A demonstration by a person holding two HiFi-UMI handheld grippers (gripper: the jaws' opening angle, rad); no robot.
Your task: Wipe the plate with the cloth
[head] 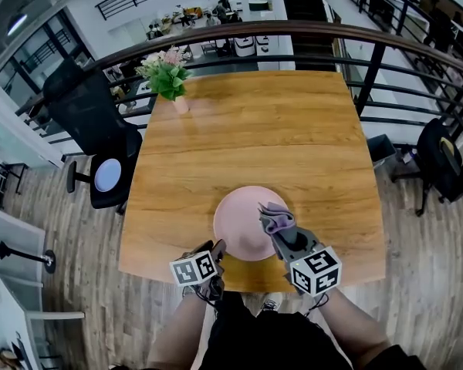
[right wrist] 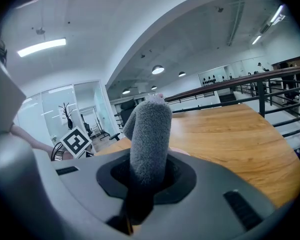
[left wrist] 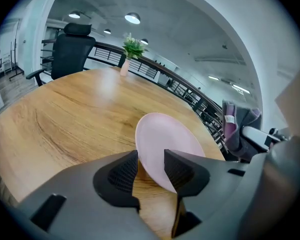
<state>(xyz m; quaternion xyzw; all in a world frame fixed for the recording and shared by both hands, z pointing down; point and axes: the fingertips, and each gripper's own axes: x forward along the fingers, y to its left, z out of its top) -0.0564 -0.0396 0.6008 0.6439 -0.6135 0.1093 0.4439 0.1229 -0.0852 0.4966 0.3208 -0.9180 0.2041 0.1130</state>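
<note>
Plate (head: pixel 243 223) flat near the front edge of the surface (head: pixel 255 129), its near rim at the spread jaws of the left tool (left wrist: pixel 150 170), unpinched. Cloth (right wrist: pixel 150 129) clenched in the right tool (head: pixel 282 236), above the plate's right side. Steady the rim first, then lower the cloth flat and sweep with even pressure.

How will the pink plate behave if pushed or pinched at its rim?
The plate looks rigid, shallow: likely keeps its shape. Flat on the glossy table, it would probably slide, not tip. Smooth rim may slip between the left gripper's open jaws.
</note>
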